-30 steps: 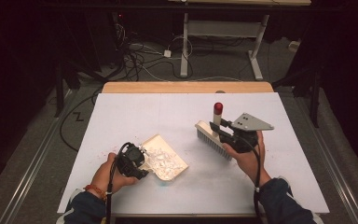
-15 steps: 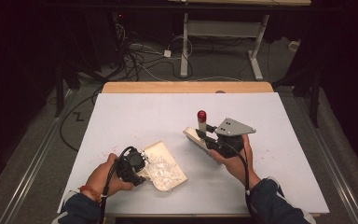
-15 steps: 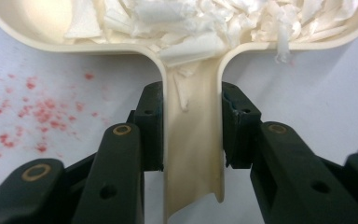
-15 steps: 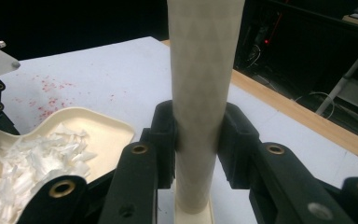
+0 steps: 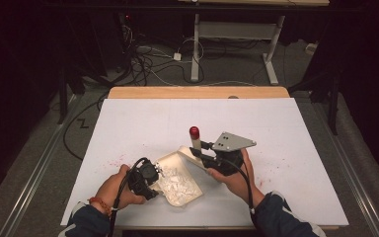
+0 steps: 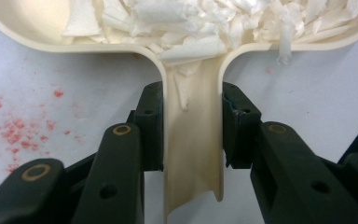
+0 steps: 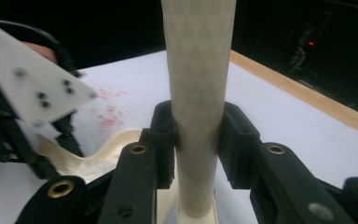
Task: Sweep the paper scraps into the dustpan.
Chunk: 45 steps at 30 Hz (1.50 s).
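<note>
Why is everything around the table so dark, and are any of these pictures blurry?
High view: light falls on the white table while the floor and room behind sink into near black. Left gripper view: sharp on the cream dustpan handle and paper scraps, evenly lit. Right gripper view: the brush handle is crisp, but the tabletop and dark background beyond go soft.

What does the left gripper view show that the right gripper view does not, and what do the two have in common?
Left gripper view: the left gripper, its jaws shut on the dustpan handle, and white shreds heaped in the pan. Right gripper view: the right gripper, its jaws shut on a pale textured brush handle, and the table's wooden edge beyond. Both: the cream dustpan, the white table cover and red specks on it.
</note>
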### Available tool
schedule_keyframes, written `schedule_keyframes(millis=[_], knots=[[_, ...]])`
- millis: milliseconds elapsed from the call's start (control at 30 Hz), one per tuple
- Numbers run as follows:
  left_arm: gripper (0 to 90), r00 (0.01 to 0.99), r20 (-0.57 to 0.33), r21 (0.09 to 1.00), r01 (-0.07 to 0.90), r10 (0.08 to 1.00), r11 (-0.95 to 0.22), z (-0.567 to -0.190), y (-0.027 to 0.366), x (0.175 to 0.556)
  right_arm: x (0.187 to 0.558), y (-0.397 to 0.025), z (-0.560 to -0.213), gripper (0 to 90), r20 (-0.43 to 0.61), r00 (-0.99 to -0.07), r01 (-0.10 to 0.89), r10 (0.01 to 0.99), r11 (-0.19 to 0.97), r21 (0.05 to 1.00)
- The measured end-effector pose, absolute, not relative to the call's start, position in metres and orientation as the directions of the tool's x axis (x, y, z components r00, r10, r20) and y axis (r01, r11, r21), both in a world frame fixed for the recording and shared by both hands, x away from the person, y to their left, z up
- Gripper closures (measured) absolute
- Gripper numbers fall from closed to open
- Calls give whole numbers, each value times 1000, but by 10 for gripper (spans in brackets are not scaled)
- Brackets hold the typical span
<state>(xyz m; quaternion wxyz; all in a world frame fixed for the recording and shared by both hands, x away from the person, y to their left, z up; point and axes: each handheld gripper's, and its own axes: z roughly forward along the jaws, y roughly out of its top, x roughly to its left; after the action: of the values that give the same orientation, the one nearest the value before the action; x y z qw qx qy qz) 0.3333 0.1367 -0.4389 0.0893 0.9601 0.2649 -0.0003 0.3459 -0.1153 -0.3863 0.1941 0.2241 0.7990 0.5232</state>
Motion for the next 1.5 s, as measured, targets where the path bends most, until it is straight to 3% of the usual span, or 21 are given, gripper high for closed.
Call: schedule_keyframes(millis=[200,400,833,1067,1500], knots=[[627,859,-59,172,511,509,-842,-439,137,333,338,-110,-377,708,-48,-855,135,517,311,941],[627,859,-57,175,511,509,-842,-438,138,333,333,-123,-363,707,-79,-840,103,537,300,948],[626,857,-59,176,514,512,-840,-440,139,334,333,-165,-368,707,-84,-822,165,563,375,912],[626,855,-58,182,517,515,-837,-439,141,334,328,-195,-362,707,-74,-800,177,596,351,919],[623,748,-47,279,646,661,-711,-440,173,349,335,-233,-356,708,-29,-774,225,633,317,921]])
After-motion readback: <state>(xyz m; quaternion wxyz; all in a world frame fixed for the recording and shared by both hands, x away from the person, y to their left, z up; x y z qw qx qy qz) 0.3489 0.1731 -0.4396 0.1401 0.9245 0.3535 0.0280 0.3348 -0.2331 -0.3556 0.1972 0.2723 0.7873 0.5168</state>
